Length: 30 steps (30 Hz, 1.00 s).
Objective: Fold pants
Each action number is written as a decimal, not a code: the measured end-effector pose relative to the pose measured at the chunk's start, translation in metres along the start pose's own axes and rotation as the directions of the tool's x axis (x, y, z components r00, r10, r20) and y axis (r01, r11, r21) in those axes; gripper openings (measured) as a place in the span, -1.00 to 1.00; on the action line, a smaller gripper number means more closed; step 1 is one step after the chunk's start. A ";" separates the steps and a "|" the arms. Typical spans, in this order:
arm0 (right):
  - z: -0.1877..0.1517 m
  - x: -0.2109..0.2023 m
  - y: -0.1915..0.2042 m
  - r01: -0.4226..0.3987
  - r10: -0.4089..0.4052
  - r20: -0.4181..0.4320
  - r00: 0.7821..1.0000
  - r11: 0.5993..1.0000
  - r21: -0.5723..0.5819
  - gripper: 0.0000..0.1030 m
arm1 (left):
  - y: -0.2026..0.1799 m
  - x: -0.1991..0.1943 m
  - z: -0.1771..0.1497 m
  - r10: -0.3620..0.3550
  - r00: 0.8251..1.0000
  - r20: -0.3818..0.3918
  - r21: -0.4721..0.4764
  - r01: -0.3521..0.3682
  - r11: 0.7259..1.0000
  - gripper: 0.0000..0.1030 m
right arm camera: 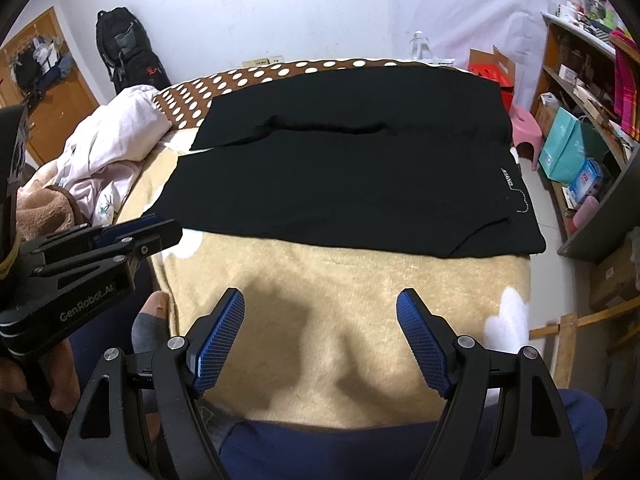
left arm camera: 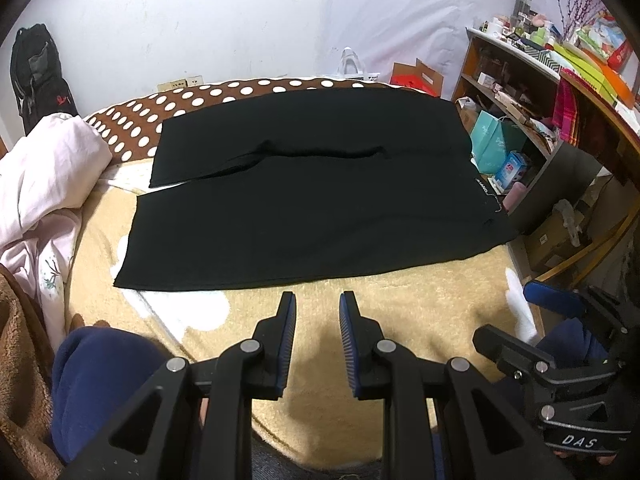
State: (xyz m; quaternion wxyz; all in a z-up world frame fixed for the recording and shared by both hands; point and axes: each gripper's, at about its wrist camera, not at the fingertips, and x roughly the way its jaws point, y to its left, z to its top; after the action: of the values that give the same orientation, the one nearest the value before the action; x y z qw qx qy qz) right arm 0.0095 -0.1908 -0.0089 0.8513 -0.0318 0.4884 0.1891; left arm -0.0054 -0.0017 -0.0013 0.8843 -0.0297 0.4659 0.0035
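I have both grippers hanging over the near part of the bed, tilted downward. The left gripper (left arm camera: 317, 300) has its blue-padded fingers partly spread, a narrow gap between them and nothing in it. The right gripper (right arm camera: 320, 300) stands wide apart, also empty. The black fabric pants (left arm camera: 312, 188) lie flat ahead of both grippers, on the tan fleece blanket (right arm camera: 340, 288), legs running leftward, waistband with white lettering to the right. Neither gripper touches them. A crumpled pale pink duvet (left arm camera: 48, 168) sits left of the left gripper, and a cluttered wooden shelf (left arm camera: 520, 92) stands off to the right.
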 end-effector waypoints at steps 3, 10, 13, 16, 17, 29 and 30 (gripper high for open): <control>0.000 -0.004 0.002 0.002 -0.002 0.014 1.000 1.000 -0.011 0.53 | -0.001 -0.001 0.000 0.005 1.000 0.001 0.001 -0.005 1.000 -0.53; 0.003 -0.010 0.010 0.027 -0.025 0.035 0.999 0.999 -0.044 0.53 | -0.004 -0.001 0.000 0.005 1.000 -0.016 0.015 -0.005 1.000 -0.53; 0.003 -0.014 0.013 0.067 -0.063 0.059 0.996 0.995 -0.069 0.53 | -0.004 -0.001 -0.001 -0.013 1.000 -0.025 0.014 0.014 1.000 -0.53; 0.004 -0.016 0.011 0.051 -0.047 0.065 0.997 0.997 -0.054 0.53 | -0.004 -0.002 -0.001 -0.021 0.999 -0.026 0.021 0.021 1.000 -0.53; 0.004 -0.017 0.011 0.049 -0.045 0.068 0.997 0.997 -0.054 0.53 | -0.005 -0.004 -0.001 -0.023 0.999 -0.025 0.023 0.023 0.999 -0.53; 0.008 -0.016 0.012 0.037 -0.034 0.065 0.997 0.998 -0.042 0.53 | -0.003 -0.011 0.003 -0.050 0.999 -0.003 0.021 0.050 0.999 -0.53; 0.009 -0.015 0.012 0.036 -0.034 0.064 0.997 0.999 -0.041 0.53 | -0.003 -0.011 0.003 -0.053 0.999 -0.003 0.019 0.053 0.998 -0.53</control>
State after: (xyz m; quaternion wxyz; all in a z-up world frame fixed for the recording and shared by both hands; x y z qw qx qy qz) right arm 0.0054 -0.1819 0.0102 0.8687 -0.0522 0.4563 0.1853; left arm -0.0095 -0.0039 0.0099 0.8837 -0.0336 0.4662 -0.0243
